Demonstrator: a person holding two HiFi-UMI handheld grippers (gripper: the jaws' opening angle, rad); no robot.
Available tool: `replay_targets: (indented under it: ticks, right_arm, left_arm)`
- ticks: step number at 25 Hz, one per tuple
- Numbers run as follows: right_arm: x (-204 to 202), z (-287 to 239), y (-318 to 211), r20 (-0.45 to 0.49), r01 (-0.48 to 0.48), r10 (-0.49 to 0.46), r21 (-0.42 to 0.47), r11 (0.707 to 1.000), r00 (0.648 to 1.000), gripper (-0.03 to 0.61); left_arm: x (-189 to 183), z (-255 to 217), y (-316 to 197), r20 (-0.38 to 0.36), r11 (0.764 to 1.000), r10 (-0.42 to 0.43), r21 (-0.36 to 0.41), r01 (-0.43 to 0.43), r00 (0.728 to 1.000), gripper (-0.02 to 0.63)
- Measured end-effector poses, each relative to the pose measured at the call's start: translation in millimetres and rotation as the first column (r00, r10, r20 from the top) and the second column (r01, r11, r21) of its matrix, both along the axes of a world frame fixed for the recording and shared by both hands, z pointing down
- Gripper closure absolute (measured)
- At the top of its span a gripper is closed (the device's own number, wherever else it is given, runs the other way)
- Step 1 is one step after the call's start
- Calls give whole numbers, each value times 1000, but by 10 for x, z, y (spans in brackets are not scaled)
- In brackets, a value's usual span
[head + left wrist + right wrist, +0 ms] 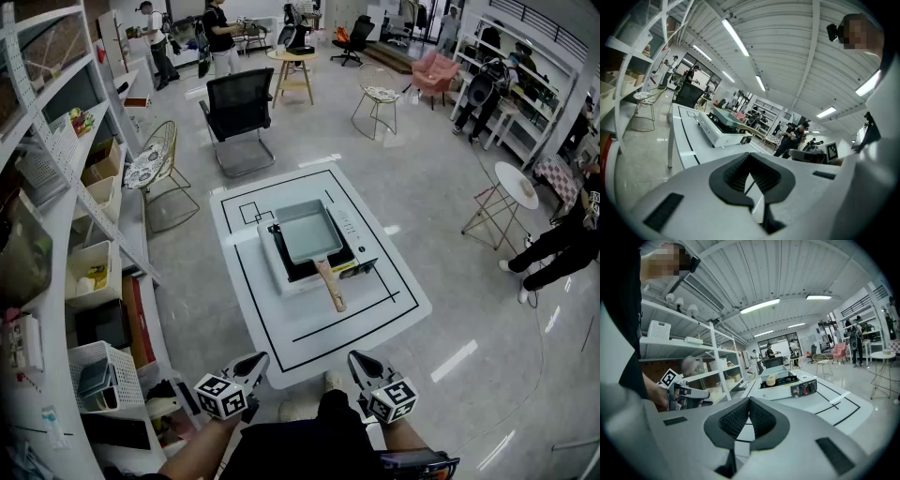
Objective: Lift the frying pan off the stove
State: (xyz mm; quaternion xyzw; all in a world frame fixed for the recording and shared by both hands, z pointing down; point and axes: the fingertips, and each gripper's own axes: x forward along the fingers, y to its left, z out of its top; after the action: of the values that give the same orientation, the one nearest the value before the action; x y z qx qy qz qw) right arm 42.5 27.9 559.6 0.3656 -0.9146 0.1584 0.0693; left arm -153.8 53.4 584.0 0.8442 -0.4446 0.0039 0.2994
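A white tabletop (375,292) marked with black lines carries a white portable stove (292,283). The grey square frying pan (307,231) sits on its burner, wooden handle (331,284) pointing toward the person. By the tabletop's near edge, well apart from the pan, the left tongs (251,367) and right tongs (359,366) are both closed on nothing.

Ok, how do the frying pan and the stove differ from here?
The frying pan is grey-blue with a wooden handle; the stove is white with a black top. The pan is the smaller and sits on the stove, its handle jutting past the stove's near edge. Both are rectangular and lined up alike.
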Motion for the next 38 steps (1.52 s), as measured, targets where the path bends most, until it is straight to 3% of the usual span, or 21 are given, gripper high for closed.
replay_targets:
  ticks: [4, 13, 32, 38]
  right_arm:
    - [-142, -59, 329, 22, -7, 8, -25, 1000, 1000, 554]
    - [-69, -35, 593, -26, -25, 24, -19, 1000, 999, 554]
    - [-57, -89, 361, 20, -51, 52, -26, 998, 998, 553]
    - [-134, 24, 78, 18, 24, -24, -3, 1000, 1000, 552]
  left_arm:
    - [25, 41, 316, 4, 999, 20, -28, -20, 1000, 604]
    - [77, -75, 497, -5, 998, 63, 12, -63, 998, 604]
    - [-8, -5, 427, 6, 1000, 10, -21, -10, 1000, 604]
    - [-22, 7, 213, 15, 999, -18, -41, 19, 1000, 604]
